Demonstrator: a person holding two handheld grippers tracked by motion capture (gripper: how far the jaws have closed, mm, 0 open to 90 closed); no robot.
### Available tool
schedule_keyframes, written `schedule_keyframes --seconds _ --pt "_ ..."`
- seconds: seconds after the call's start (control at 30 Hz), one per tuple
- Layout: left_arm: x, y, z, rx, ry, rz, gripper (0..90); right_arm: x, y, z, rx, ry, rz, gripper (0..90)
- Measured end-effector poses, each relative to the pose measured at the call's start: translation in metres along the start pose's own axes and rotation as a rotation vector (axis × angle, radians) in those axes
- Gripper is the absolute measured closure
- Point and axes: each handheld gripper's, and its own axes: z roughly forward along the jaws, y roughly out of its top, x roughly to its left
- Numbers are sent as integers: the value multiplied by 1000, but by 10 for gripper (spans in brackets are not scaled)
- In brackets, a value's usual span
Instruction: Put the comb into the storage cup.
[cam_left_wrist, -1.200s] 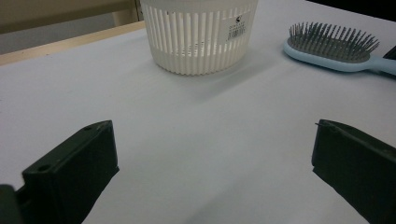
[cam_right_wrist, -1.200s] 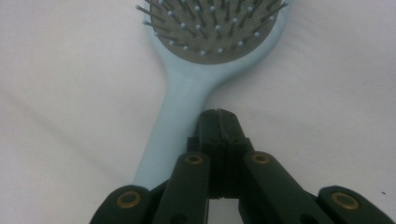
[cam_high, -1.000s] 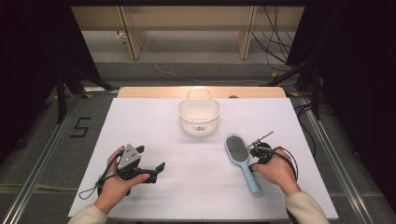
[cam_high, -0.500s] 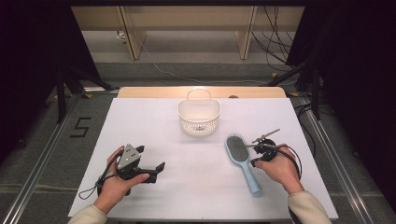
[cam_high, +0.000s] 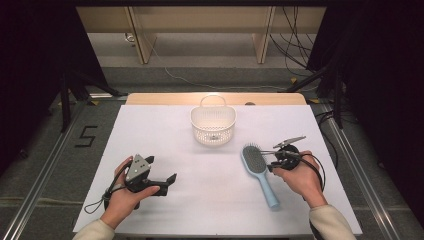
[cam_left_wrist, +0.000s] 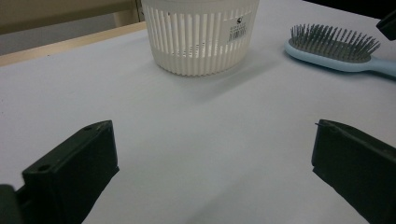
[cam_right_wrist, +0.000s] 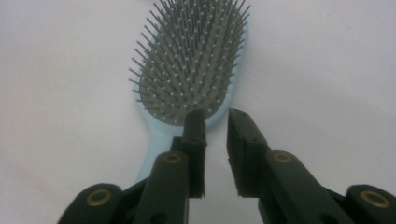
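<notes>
From the high view, the hairbrush (cam_high: 258, 172) lies bristles up on the white table (cam_high: 210, 210), its head toward the white basket (cam_high: 213, 126) and its handle running back toward me, slanting a little to my right. My right gripper (cam_high: 272, 159) sits just beside the head on its right, far closer than my left gripper (cam_high: 165, 181), which rests well apart on the other side.

In the left gripper view, my jaws stand wide with bare table between them; the basket (cam_left_wrist: 201, 35) is ahead and the brush (cam_left_wrist: 338, 52) off to the right.

In the right gripper view, the brush (cam_right_wrist: 194, 70) is straight ahead, its long axis running away from me. My right gripper (cam_right_wrist: 215, 119) has just been opening: a narrow gap, nothing pinched, tips over the near edge of the head. I judge the grab is the right hand's.
</notes>
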Motion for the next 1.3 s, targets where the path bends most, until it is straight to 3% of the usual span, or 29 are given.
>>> schedule_keyframes --seconds 0.1,0.3,0.4,0.53,0.7,0.87,1.3 --pt "0 0 0 1 1 2 0 0 1 -1 -16 -5 10 683" --pt "0 0 0 4 0 0 0 2 5 -3 -31 -9 57 448" --pt "0 0 0 4 1 1 0 3 6 -4 -41 -18 62 337" --pt "1 0 0 5 1 -1 0 4 8 -4 -30 -15 42 267" --pt "1 0 0 5 0 -4 0 7 9 0 8 -9 36 235" --pt "1 0 1 4 2 -7 0 11 10 5 82 7 31 192" --pt "1 0 1 3 3 -11 0 15 13 11 164 11 51 162"
